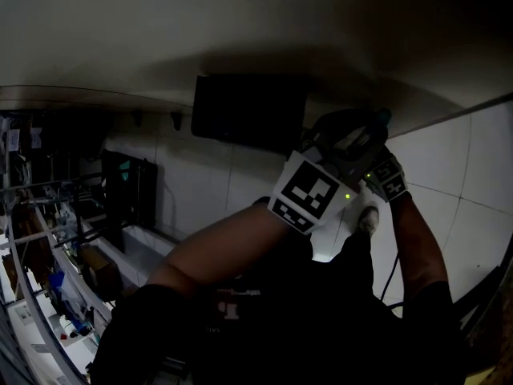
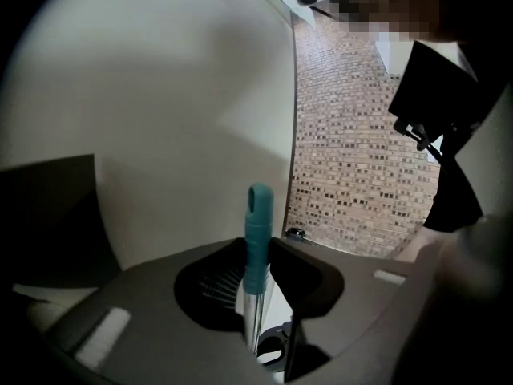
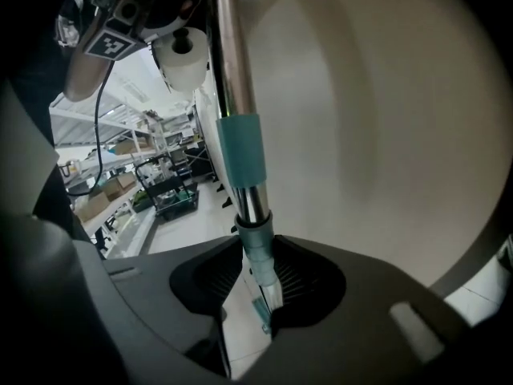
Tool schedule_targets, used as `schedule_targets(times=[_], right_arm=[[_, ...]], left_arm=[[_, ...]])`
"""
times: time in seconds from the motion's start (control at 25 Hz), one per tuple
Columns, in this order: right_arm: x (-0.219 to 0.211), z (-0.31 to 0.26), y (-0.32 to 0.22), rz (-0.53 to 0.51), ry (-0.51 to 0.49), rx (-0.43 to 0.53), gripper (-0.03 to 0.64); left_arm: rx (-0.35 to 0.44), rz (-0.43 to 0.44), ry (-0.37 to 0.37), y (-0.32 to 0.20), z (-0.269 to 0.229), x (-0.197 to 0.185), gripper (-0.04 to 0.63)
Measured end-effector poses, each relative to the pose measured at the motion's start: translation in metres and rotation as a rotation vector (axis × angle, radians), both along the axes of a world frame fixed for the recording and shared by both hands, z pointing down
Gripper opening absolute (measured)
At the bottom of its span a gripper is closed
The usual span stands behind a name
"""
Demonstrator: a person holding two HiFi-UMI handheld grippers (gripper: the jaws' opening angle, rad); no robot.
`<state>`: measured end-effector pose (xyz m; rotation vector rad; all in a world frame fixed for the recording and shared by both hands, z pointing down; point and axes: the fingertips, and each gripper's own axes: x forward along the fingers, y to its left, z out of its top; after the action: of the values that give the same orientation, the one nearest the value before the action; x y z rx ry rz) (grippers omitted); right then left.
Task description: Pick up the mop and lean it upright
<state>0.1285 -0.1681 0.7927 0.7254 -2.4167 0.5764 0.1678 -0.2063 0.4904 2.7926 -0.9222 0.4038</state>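
The mop stands close to a cream wall (image 2: 160, 103). Its teal handle end (image 2: 258, 231) sticks up between the jaws of my left gripper (image 2: 258, 279), which is shut on it. Lower down, the chrome pole (image 3: 240, 143) with teal collars passes through my right gripper (image 3: 258, 283). Those jaws are open, with a gap showing on the pole's left. A small teal part (image 3: 263, 315) shows far down the pole near the floor. In the dark head view both grippers are raised at the wall, the left one's marker cube (image 1: 311, 191) nearest, the teal tip (image 1: 383, 117) above them.
A dark panel (image 1: 248, 111) hangs on the wall to the left of the grippers. Shelving with boxes (image 1: 48, 255) lines the left side. A green cart (image 3: 172, 195) stands on the pale floor behind. A brick-patterned surface (image 2: 353, 175) lies right of the wall.
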Motion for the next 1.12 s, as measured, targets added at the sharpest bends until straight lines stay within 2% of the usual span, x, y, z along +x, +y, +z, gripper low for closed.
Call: schedule_targets(times=[0.4,0.6,0.8,0.96,1.12], right_arm=[[-0.002,-0.038,0.025,-0.059,-0.012,0.026,0.130],[0.003,-0.075,0.032,-0.064,-0.018,0.070,0.129],[0.012,-0.120,0.041,-0.085,0.035,0.048,0.129],[0.032,-0.174,0.023,-0.075,0.097,0.097,0.127],[0.039,-0.228,0.023,-0.076,0.115,0.121,0.127]], left_arm=[[0.000,-0.026,0.069,0.004,-0.038,-0.003,0.095],[0.032,0.024,0.107,0.021,-0.073,0.007,0.095],[0.025,0.059,0.167,0.027,-0.121,0.015,0.098],[0.074,0.074,0.244,0.020,-0.176,0.020,0.098],[0.133,0.097,0.264,0.025,-0.223,0.016,0.098]])
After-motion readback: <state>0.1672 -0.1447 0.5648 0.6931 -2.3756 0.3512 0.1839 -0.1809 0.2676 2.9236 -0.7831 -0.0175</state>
